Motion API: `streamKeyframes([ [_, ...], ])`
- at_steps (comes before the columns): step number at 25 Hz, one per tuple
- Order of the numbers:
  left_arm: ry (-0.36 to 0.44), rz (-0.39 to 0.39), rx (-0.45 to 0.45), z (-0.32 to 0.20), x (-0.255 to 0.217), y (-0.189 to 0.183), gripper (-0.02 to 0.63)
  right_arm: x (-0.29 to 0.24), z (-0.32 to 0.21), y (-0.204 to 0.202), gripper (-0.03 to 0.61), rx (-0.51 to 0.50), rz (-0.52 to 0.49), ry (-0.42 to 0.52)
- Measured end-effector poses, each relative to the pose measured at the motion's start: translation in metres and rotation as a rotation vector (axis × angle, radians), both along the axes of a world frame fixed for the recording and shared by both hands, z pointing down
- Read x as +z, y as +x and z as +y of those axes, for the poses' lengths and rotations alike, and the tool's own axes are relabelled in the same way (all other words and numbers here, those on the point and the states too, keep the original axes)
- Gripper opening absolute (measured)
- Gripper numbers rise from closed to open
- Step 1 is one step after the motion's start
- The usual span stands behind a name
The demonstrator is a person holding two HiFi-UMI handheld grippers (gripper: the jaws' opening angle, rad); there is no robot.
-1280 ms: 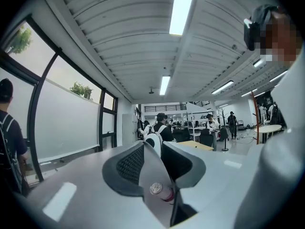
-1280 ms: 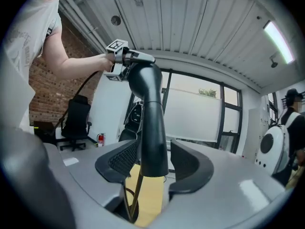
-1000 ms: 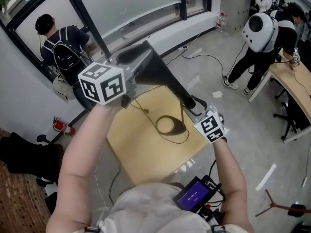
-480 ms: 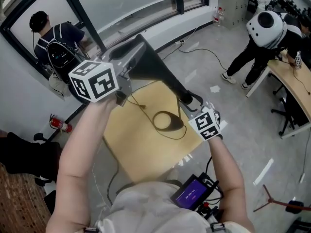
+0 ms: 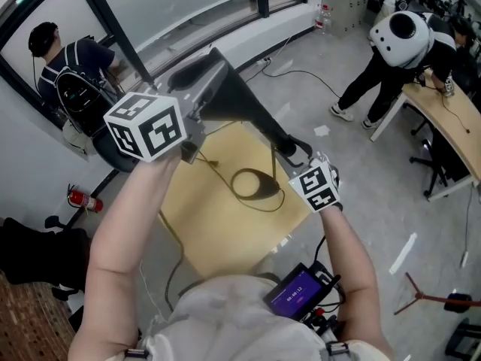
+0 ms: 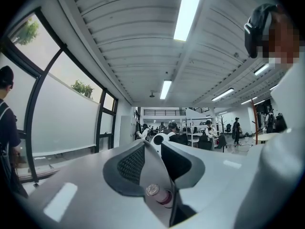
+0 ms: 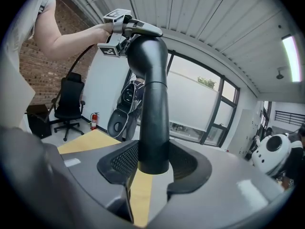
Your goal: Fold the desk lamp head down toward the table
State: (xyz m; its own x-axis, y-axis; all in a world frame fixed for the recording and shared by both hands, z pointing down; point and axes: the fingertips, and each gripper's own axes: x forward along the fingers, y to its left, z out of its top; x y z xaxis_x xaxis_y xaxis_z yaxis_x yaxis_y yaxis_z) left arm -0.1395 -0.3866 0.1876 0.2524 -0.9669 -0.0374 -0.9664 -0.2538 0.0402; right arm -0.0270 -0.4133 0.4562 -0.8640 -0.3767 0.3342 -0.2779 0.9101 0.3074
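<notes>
While the right gripper [image 5: 299,155] has its jaws clamped low on the arm [image 7: 152,109], the left gripper [image 5: 197,115] pinches the head [image 7: 144,29] high above the desk [image 5: 218,232].

My left tongs [image 6: 153,149] sit low in the middle. Their two black pads are pressed onto a thin grey slab, the lamp head [image 6: 161,178] seen edge-on, with a small silver stud [image 6: 152,190] on its near edge. Left of the tongs runs a tall window [image 6: 62,113], with a person [image 6: 6,113] at its near end. High above the tongs is a long ceiling light [image 6: 189,11]. Beyond the tongs, people [image 6: 208,128] stand in the far hall. Right of the tongs looms the holder's white shirt [image 6: 281,151].
</notes>
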Motion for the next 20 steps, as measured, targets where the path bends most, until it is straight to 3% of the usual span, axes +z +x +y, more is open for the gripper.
streamKeyframes([
  [7, 0.037, 0.076, 0.048, 0.006, -0.001, 0.003, 0.104, 0.0, 0.002, 0.004, 0.206, 0.016, 0.031, 0.025],
  [20, 0.033, 0.055, 0.056, 0.01, 0.011, -0.007, 0.118, 0.0, -0.002, 0.01, 0.206, 0.05, 0.141, 0.065],
])
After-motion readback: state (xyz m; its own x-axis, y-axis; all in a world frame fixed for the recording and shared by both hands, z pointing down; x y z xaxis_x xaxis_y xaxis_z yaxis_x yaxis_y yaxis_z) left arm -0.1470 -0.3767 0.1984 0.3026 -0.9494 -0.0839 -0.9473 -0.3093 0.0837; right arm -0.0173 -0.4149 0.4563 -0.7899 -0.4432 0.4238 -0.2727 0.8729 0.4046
